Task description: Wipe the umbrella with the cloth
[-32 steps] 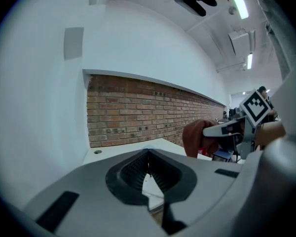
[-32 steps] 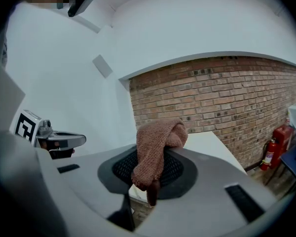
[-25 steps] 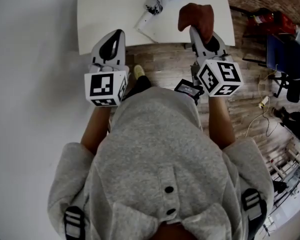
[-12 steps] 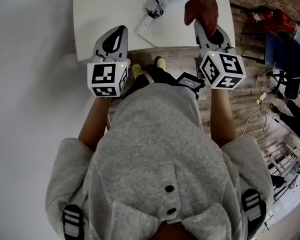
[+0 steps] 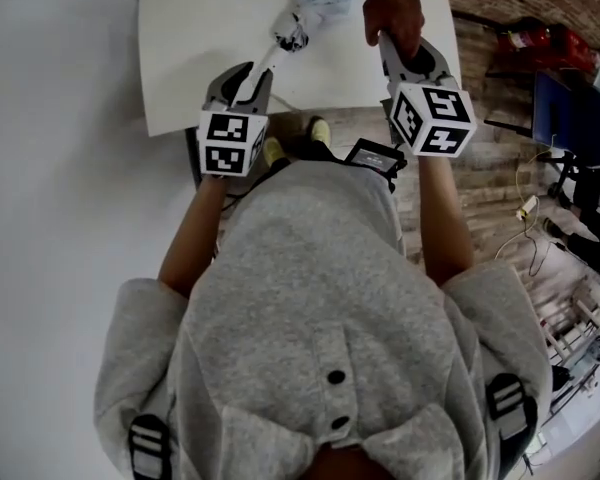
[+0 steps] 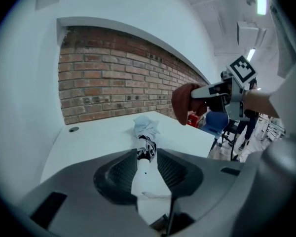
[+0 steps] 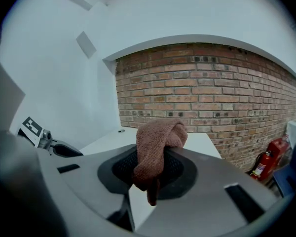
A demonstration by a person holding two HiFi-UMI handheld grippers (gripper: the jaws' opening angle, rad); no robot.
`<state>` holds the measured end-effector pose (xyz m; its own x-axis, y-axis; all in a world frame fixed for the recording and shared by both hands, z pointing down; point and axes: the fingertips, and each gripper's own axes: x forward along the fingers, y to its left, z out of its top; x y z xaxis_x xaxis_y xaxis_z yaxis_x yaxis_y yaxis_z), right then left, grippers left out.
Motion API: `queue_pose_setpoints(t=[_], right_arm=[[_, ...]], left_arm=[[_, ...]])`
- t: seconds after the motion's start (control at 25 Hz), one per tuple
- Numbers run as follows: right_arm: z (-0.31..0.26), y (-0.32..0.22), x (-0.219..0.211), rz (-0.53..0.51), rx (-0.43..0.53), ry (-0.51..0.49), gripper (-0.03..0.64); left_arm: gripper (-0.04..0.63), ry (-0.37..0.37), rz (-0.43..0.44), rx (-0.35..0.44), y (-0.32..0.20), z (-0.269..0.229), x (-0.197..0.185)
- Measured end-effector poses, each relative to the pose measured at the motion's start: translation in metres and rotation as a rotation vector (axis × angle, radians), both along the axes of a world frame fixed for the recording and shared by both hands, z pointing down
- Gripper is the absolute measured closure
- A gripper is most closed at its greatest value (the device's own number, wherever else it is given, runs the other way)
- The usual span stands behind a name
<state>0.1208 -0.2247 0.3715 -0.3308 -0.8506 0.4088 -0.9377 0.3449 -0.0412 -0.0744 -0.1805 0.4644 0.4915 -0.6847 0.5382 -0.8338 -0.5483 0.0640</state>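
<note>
Lying near table point(image 5: 190, 48) front edge: umbrella point(image 5: 305, 8).

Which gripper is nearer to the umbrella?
Left. The left gripper has its opening jaws astride the white handle of the umbrella, not pressing it. The right gripper, shut on the cloth, hovers beside the canopy end, clear of it.

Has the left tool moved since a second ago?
Yes. Against the white table, the left tool shifted right; its opening jaws now flank the umbrella handle.
</note>
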Motion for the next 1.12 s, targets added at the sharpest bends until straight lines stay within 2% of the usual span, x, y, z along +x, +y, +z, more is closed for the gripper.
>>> queue_pose_setpoints(t=[0.2,0.4,0.64,1.0,1.12], right_arm=[[0.023,-0.020,0.008,-0.024,-0.025,0.046,0.537],[0.041,-0.035,0.010,-0.044,-0.046,0.074,0.537],[0.055,-0.055,0.015,-0.046,-0.063,0.095,0.537],[0.082,-0.087,0.027,-0.027,-0.090,0.120,0.537],[0.092,-0.095,0.026,-0.024,-0.105,0.125,0.537]], left_arm=[[0.391,-0.076,0.067,-0.142,-0.007,0.056,0.019],[0.316,-0.143,0.066,-0.236,-0.017,0.104,0.018],[0.313,-0.208,0.069,-0.307,-0.028,0.137,0.018],[0.314,-0.212,0.095,-0.311,-0.035,0.149,0.017],[0.350,-0.227,0.121,-0.312,-0.035,0.152,0.019]])
